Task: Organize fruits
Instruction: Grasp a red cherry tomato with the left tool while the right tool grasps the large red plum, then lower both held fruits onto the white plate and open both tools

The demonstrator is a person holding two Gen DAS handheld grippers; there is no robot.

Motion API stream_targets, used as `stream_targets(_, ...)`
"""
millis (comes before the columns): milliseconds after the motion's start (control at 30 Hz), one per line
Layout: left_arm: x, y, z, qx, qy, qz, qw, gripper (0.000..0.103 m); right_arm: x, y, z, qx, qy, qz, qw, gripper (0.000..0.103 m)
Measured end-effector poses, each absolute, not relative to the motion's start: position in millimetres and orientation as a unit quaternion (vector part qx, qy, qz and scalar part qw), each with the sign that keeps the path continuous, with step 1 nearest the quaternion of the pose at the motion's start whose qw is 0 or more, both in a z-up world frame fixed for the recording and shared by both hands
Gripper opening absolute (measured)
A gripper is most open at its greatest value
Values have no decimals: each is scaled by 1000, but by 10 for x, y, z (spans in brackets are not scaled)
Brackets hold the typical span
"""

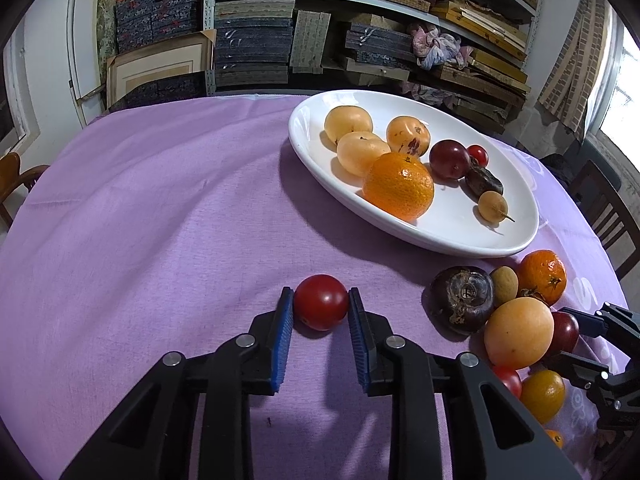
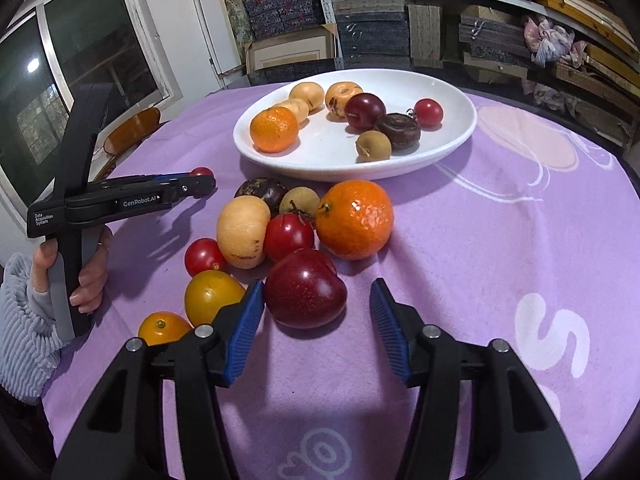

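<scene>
Left tool (image 1: 321, 307): pinching red cherry tomato (image 1: 321, 302) on purple tabletop (image 1: 160, 200), near side of white plate (image 1: 420, 236). Right tool (image 2: 317, 308): spread, left pad beside dark red plum (image 2: 305, 288), right pad apart.

Daylight came from a window (image 1: 624, 92) blown out to white at the right edge. Fruit and fingers cast soft shadows on the table (image 1: 160, 200). Both views stayed sharp, with fisheye bending and dark corners.

Left hand-held gripper (image 1: 321, 304) clamped on red cherry tomato (image 1: 321, 302).
I see both blue pads touching it on the purple-clothed desk (image 1: 160, 200); white plate (image 1: 480, 240) of fruit sits beyond, right.
</scene>
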State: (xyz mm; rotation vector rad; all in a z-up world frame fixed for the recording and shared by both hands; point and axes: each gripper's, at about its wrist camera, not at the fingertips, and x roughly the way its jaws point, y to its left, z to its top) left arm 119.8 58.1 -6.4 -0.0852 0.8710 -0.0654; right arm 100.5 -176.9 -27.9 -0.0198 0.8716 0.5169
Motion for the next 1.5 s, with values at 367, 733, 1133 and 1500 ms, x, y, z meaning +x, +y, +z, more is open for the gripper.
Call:
stream_targets(367,1190,580,-59,-44,419,-31,906,27,953,-1709,-250,-22,403,247,881,41)
stream_targets(733,1063,529,25,-36,390,-42,919,27,868,-1724,-160,-38,373,241,895,41)
stream_targets(1133,1214,459,284,-59,386,-61,919,27,1186,-1944,264,13,343,226,911,41)
stream_targets(1500,1670,-365,362,-37,405,-129,905,27,2152,-1901,479,30,357,175,917,41)
